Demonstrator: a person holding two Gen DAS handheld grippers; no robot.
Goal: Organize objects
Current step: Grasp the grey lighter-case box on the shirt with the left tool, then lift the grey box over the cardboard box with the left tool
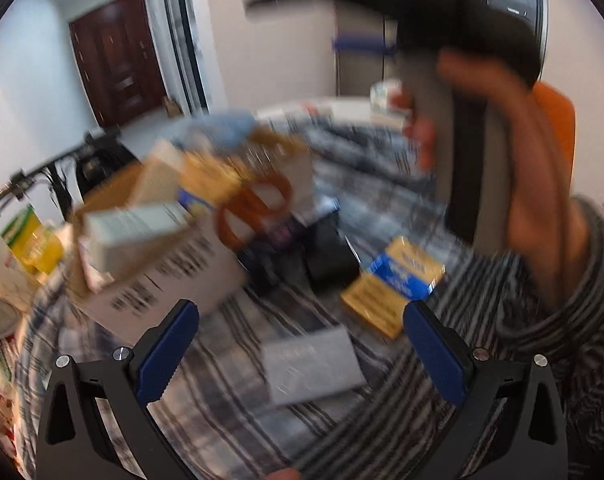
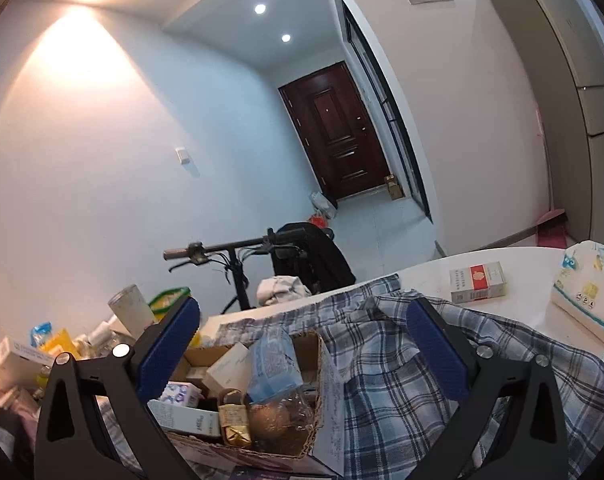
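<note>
The cardboard box point(image 2: 261, 396) sits on the checked cloth point(image 2: 422, 380) that covers the desk point(image 2: 430, 276), already crammed with small cartons, a blue bag and what looks like a pair of orange-handled scissors point(image 1: 253, 210), though motion blur in the left view makes that uncertain. Loose things wait on the cloth to the box's right: a blue and yellow packet point(image 1: 398, 284), a flat grey card point(image 1: 312, 364) and a dark pouch point(image 1: 326, 256).

The left gripper point(image 1: 302, 354) hangs directly above the grey card, jaws spread wide and empty; the card lies between them, its long axis running roughly across the jaw gap. The packet is just ahead and to the right. The right gripper point(image 2: 302, 354), jaws also wide and empty, is over the box itself, so the left is the nearer one for the card. The person's hand point(image 1: 514, 184) holds the right tool's handle high.
</note>
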